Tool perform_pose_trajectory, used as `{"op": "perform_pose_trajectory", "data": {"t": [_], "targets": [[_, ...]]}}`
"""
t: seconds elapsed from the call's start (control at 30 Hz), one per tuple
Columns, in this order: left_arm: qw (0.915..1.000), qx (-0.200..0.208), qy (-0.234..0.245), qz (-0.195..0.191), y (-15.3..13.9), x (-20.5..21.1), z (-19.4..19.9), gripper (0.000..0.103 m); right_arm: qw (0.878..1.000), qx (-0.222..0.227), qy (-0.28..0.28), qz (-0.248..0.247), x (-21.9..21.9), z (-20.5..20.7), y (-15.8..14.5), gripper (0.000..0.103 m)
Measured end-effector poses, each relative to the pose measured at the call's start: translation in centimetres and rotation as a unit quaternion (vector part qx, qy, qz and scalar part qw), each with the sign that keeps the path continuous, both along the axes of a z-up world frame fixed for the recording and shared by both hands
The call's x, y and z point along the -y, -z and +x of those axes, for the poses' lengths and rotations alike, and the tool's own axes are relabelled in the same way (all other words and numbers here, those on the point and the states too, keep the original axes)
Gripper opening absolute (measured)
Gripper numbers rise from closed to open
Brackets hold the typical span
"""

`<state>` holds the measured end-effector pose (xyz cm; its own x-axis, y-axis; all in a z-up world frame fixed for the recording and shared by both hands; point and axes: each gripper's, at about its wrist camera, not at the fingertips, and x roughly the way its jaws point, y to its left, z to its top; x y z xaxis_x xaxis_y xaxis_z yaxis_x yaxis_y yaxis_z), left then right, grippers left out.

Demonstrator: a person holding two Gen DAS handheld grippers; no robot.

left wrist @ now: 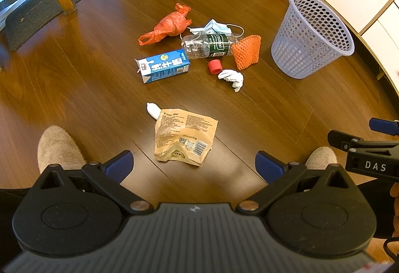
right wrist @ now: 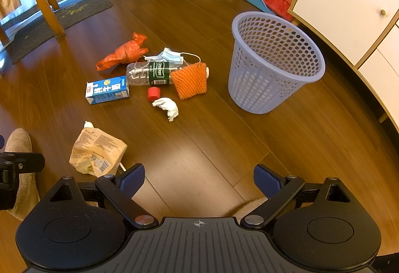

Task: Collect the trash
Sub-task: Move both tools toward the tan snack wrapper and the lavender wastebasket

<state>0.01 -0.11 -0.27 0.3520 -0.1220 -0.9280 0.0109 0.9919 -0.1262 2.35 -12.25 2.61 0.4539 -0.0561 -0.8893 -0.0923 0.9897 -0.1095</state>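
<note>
Hovering above the wooden floor (left wrist: 87,88), left gripper (left wrist: 194,165) and right gripper (right wrist: 199,179) both spread wide, holding nothing. Nearest trash: tan snack wrapper (left wrist: 184,136), crumpled, just ahead of the left fingers. Likely light, crinkly, slippery film; best pinched at a raised fold or sealed edge. Further off, milk carton (left wrist: 163,66), plastic bottle (left wrist: 207,45). Lavender basket (right wrist: 274,61) stands upright to the right, apparently empty.

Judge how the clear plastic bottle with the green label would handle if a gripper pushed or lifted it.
The bottle lies on its side, so a push would probably roll it. It looks empty and dented, so likely light and prone to buckle when squeezed. The mask seems to touch it and may drag along.
</note>
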Motion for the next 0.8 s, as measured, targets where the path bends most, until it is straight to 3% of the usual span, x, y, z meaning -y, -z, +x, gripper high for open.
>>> {"op": "perform_pose_trajectory", "data": {"t": [0.8], "targets": [[0.9973,0.051,0.020,0.048,-1.2,0.7,0.2,0.102,1.000,-0.004,-0.007,0.001,-0.3,0.3,0.4,0.092]]}}
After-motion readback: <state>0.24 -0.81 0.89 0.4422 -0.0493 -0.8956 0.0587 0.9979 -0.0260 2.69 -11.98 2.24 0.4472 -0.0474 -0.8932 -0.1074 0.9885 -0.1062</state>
